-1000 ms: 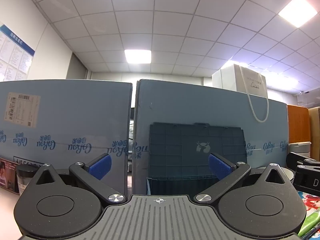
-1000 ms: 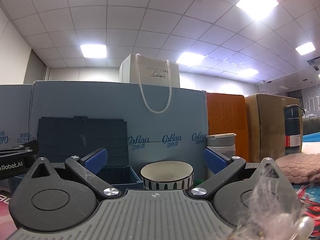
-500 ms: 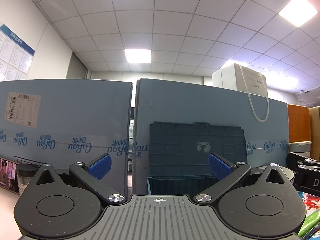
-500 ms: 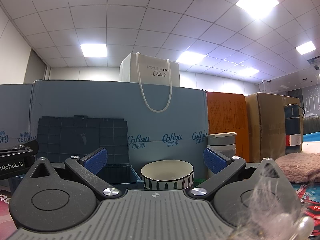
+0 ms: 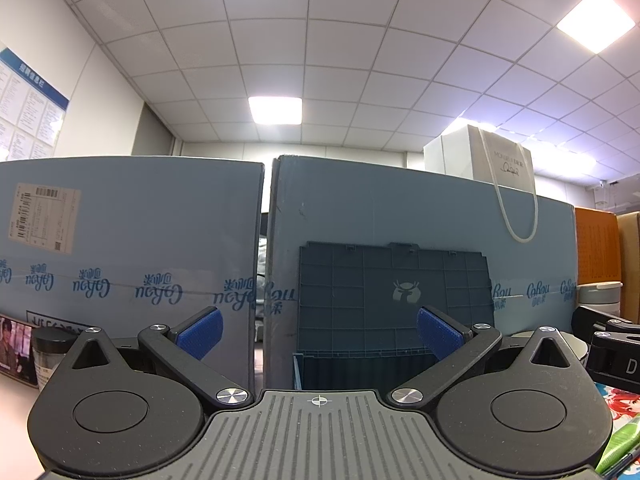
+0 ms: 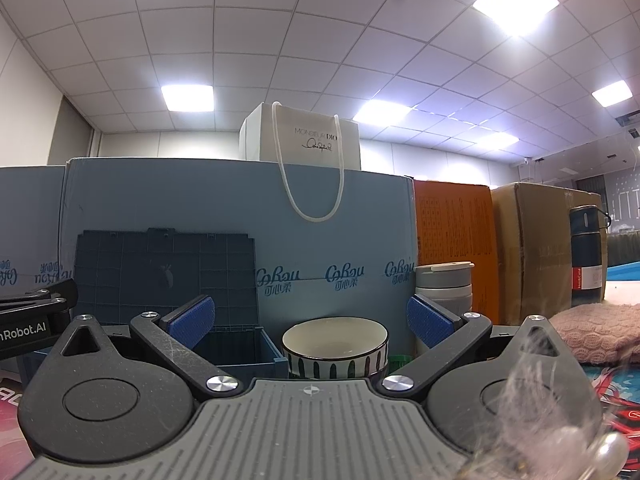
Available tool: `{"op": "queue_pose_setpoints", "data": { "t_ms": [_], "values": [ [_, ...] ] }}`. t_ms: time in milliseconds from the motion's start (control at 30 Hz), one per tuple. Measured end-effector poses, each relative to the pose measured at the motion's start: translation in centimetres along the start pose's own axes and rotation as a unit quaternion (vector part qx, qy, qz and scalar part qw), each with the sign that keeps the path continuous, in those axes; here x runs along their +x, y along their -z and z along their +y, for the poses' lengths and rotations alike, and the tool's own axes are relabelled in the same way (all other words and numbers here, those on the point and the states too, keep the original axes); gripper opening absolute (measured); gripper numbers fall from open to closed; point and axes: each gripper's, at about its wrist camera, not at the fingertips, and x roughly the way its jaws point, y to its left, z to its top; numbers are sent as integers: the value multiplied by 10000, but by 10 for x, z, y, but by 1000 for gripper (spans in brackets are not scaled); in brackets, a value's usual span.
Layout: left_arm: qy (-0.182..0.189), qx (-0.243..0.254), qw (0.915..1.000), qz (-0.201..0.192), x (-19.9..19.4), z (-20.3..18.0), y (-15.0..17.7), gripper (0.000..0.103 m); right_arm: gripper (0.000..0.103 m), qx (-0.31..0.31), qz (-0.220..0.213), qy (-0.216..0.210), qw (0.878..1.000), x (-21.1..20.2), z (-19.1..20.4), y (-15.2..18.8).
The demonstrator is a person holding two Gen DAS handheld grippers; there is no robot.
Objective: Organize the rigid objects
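The right gripper (image 6: 308,322) is found spread wide and empty, its blue pads (image 6: 191,320) well apart; the bowl (image 6: 335,346) is seen dead ahead at 12 o'clock, framed between the pads but not touched, upright with its mouth up; being round, no long axis is presented. The open blue crate (image 6: 240,346) stands just beside the bowl at 10 o'clock, lid raised. The left gripper (image 5: 318,332) is likewise wide and empty, faced at the crate (image 5: 360,364); the bowl lies off at its 3 o'clock, mostly hidden; the right gripper is judged nearer.
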Motion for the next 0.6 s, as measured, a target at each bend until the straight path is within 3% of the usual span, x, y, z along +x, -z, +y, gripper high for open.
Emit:
{"op": "queue_pose_setpoints", "data": {
  "t_ms": [600],
  "values": [
    [1,2,10000,15,1,0,0,103,103,0,39,-10,10000,1,0,0]
  ]
}}
